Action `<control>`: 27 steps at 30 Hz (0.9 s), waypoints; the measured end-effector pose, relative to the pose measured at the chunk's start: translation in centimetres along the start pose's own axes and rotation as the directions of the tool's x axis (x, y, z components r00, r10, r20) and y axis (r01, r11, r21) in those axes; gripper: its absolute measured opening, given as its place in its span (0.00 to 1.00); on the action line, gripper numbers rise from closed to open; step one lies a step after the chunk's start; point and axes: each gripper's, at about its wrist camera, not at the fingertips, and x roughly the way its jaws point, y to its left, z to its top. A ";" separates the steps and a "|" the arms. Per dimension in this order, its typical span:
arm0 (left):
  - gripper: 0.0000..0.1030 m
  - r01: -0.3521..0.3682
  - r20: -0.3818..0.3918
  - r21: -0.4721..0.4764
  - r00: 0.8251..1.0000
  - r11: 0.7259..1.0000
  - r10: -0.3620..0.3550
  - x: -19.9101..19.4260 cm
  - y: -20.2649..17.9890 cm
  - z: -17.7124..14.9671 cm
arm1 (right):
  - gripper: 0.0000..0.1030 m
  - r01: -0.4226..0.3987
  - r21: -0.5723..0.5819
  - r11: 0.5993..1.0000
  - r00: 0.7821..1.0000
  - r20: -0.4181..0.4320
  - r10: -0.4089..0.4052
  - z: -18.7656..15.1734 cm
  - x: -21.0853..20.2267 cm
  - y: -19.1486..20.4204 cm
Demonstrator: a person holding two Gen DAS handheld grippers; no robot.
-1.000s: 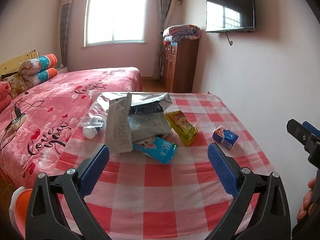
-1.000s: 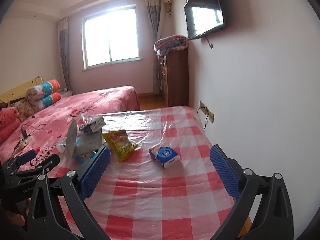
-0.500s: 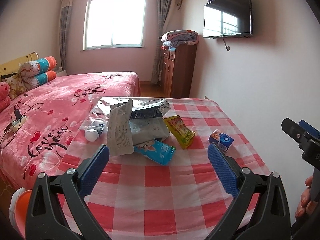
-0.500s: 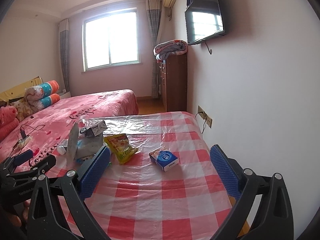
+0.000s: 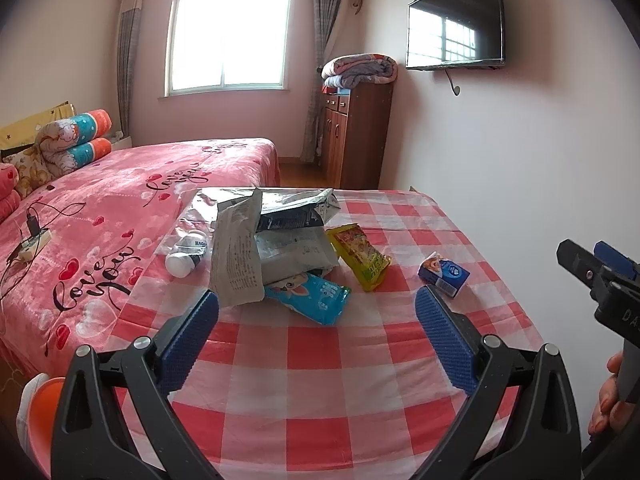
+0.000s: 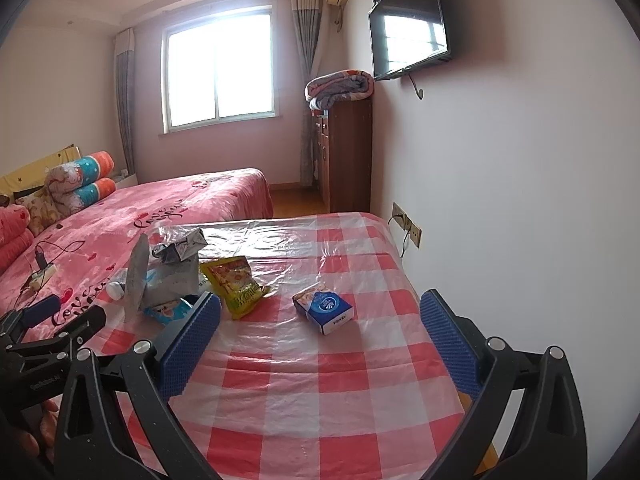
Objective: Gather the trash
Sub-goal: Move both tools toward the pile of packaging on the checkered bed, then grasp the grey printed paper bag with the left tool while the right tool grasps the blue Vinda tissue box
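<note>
Both claws have drawn back and tilted a little upward over the last second, so the litter sits lower and smaller in each view.

From the left wrist, the left claw (image 5: 316, 320) is spread wide with nothing between its blue pads, hanging above the near part of the bench (image 5: 304, 400). The trash lies ahead: a big grey bag (image 5: 276, 240) standing crumpled, a blue wrapper (image 5: 312, 294) tucked under its front edge, a yellow snack packet (image 5: 360, 256) just beside it, and a small blue carton (image 5: 444, 274) apart to the right. A white bottle (image 5: 186, 258) lies at the bench's left edge, partly hidden behind the bag. All of it looks light; the foil and film are likely slippery and will crumple, so a pinch on an edge suits them.

From the right wrist, the right claw (image 6: 320, 328) is likewise released and empty. The carton (image 6: 324, 310) lies nearest, stiff enough to take across its sides. Its left finger covers part of the blue wrapper (image 6: 168, 312). No bin can be made out.
</note>
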 end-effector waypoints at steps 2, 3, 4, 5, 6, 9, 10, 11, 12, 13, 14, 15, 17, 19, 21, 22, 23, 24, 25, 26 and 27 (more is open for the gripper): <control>0.96 0.004 -0.008 -0.006 1.000 1.000 -0.004 0.4 0.1 -0.2 | 0.96 -0.002 0.004 1.000 1.000 -0.013 0.002 -0.3 0.6 -0.2; 0.96 0.007 -0.015 -0.010 1.000 1.000 -0.007 0.7 0.3 -0.4 | 0.96 -0.008 0.008 1.000 1.000 -0.026 0.008 -0.6 1.0 -0.3; 0.96 0.006 -0.018 -0.010 1.000 1.000 -0.007 0.8 0.4 -0.6 | 0.96 -0.019 0.015 1.000 0.999 -0.043 0.020 -0.8 1.6 -0.5; 0.96 0.000 -0.020 -0.008 1.000 1.000 -0.001 1.2 0.6 -0.9 | 0.96 -0.035 0.023 0.999 0.998 -0.060 0.037 -1.2 2.1 -0.7; 0.96 -0.004 -0.020 -0.006 1.000 1.000 0.004 1.4 0.7 -1.2 | 0.96 -0.057 0.035 0.998 0.995 -0.080 0.060 -1.7 2.7 -0.9; 0.96 -0.030 -0.050 -0.001 0.998 1.000 0.030 2.6 1.4 -2.1 | 0.96 -0.093 0.060 0.994 0.986 -0.131 0.101 -3.2 4.4 -1.6; 0.96 -0.035 -0.059 -0.005 0.998 0.999 0.035 2.9 1.6 -2.2 | 0.96 -0.109 0.073 0.991 0.982 -0.148 0.119 -3.7 4.9 -1.8; 0.96 -0.034 -0.069 -0.015 0.997 0.999 0.033 3.3 2.0 -2.5 | 0.96 -0.132 0.095 0.987 0.975 -0.167 0.146 -4.2 5.6 -2.3; 0.96 -0.029 -0.075 -0.026 0.997 0.999 0.027 3.7 2.4 -2.6 | 0.96 -0.143 0.109 0.984 0.971 -0.176 0.160 -4.5 5.9 -2.6; 0.96 -0.028 -0.081 -0.036 0.996 0.999 0.025 4.0 2.7 -2.7 | 0.96 -0.153 0.129 0.980 0.967 -0.185 0.175 -4.7 6.4 -3.0; 0.96 -0.030 -0.090 -0.045 0.996 0.999 0.025 4.5 3.2 -2.6 | 0.96 -0.161 0.143 0.977 0.964 -0.190 0.186 -4.8 6.8 -3.4; 0.96 -0.033 -0.095 -0.046 0.995 0.998 0.028 4.9 3.5 -2.5 | 0.96 -0.170 0.159 0.973 0.960 -0.196 0.200 -5.0 7.3 -3.9; 0.96 -0.042 -0.096 -0.030 0.995 0.999 0.039 5.7 4.1 -2.2 | 0.96 -0.184 0.191 0.964 0.951 -0.215 0.224 -5.1 8.4 -4.8; 0.96 -0.041 -0.111 -0.011 0.993 0.999 0.039 6.8 4.8 -1.8 | 0.96 -0.193 0.215 0.957 0.941 -0.237 0.243 -5.2 9.6 -5.5; 0.96 -0.047 -0.135 -0.019 0.990 0.999 0.044 8.3 5.7 -1.0 | 0.96 -0.203 0.231 0.952 0.929 -0.261 0.261 -5.2 10.8 -6.1; 0.96 -0.044 -0.142 -0.033 0.989 0.998 0.039 8.8 6.4 -0.7 | 0.96 -0.207 0.233 0.950 0.925 -0.271 0.268 -5.2 11.5 -6.3; 0.96 -0.028 -0.147 -0.058 0.989 0.998 0.019 9.5 7.1 -0.2 | 0.96 -0.209 0.234 0.949 0.922 -0.276 0.271 -5.1 12.0 -6.5; 0.96 -0.020 -0.154 -0.086 0.988 0.996 0.007 10.4 7.9 0.3 | 0.96 -0.213 0.234 0.949 0.919 -0.282 0.276 -5.0 12.6 -6.6; 0.96 -0.020 -0.158 -0.099 0.987 0.995 0.004 10.9 8.3 0.5 | 0.96 -0.219 0.236 0.947 0.914 -0.290 0.284 -4.8 13.4 -6.8; 0.96 -0.015 -0.166 -0.120 0.986 0.993 -0.005 11.6 9.0 1.0 | 0.96 -0.226 0.236 0.945 0.909 -0.298 0.292 -4.5 14.1 -7.0; 0.96 0.004 -0.175 -0.135 0.984 0.991 -0.028 12.4 9.4 1.4 | 0.95 -0.232 0.233 0.944 0.905 -0.304 0.297 -4.4 14.6 -7.0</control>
